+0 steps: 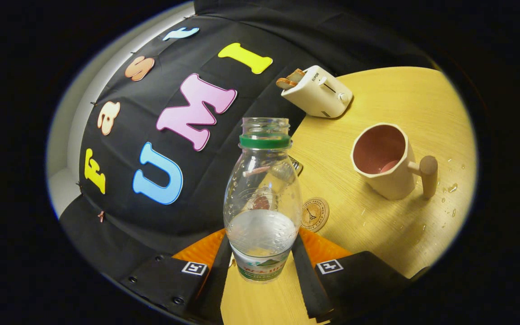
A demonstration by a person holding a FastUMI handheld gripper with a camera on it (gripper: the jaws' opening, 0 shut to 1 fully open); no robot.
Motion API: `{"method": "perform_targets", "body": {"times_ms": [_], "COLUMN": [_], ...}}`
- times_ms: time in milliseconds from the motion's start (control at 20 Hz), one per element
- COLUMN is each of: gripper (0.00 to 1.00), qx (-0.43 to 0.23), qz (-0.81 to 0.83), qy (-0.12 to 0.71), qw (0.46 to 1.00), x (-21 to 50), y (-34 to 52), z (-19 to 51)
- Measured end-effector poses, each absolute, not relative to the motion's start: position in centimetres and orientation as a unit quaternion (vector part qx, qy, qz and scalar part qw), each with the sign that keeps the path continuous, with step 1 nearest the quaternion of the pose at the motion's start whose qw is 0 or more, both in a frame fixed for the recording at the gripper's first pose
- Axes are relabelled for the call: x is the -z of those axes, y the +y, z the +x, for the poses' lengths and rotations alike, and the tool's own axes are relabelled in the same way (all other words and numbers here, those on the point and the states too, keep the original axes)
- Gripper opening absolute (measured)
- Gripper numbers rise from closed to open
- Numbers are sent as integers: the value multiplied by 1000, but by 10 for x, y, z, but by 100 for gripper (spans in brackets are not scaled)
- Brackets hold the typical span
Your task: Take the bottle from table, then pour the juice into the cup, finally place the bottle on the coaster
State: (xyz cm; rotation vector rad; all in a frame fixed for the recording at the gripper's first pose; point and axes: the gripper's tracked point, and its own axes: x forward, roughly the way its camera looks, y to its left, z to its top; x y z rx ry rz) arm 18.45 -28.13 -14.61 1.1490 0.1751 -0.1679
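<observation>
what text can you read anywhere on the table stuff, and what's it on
toaster: a short brand word on its side, too small to read.
coaster: ring of lettering around a tower drawing, too small.
bottle gripped in the jaws: label text blurred.
Nothing reads clearly.

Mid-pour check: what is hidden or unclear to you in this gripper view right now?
- Cup: its tilted wall hides how much liquid lies inside.
- Coaster: one edge hidden behind the bottle.
- Bottle base: covered by the gripper fingers clamping it.
- Toaster: dial markings too small.
</observation>
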Motion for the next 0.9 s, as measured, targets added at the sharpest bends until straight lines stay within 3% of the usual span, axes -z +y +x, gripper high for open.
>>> {"method": "perform_targets", "body": {"times_ms": [900], "gripper": [73], "qx": [130], "qz": [713], "qy": [86], "qw": [683], "x": [173], "y": [-307], "z": [208]}}
